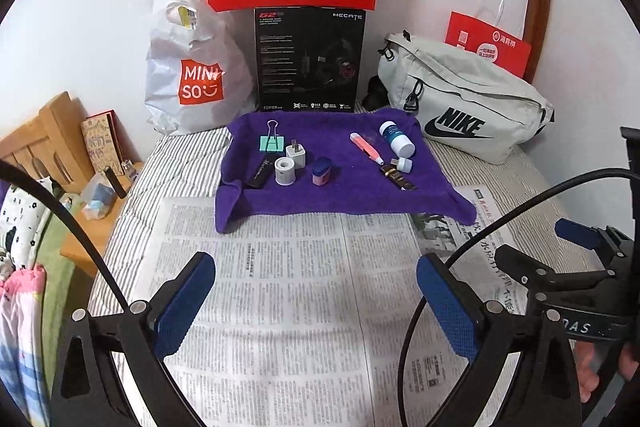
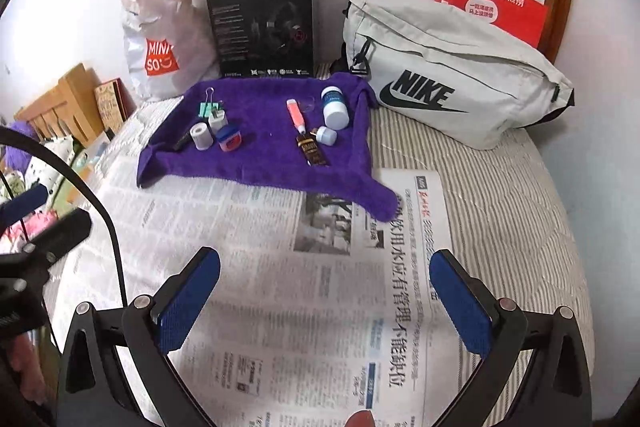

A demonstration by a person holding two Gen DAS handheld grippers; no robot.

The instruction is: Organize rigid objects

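Both the left gripper (image 1: 316, 301) and right gripper (image 2: 325, 297) hover wide open and empty; the light, stiff binder clip (image 1: 272, 143) on the towel (image 1: 320, 203) looks best pinched across its body.

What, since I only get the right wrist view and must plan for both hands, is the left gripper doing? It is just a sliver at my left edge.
Observer: The left gripper is open and holds nothing. It hangs above the newspaper, short of the purple towel.
Operator: There is something dark behind the tape roll on the towel. What is it?
Observer: It is a black stick with pale script lettering. It lies flat and slanted, close beside the tape roll on the roll's left, near the towel's left edge.
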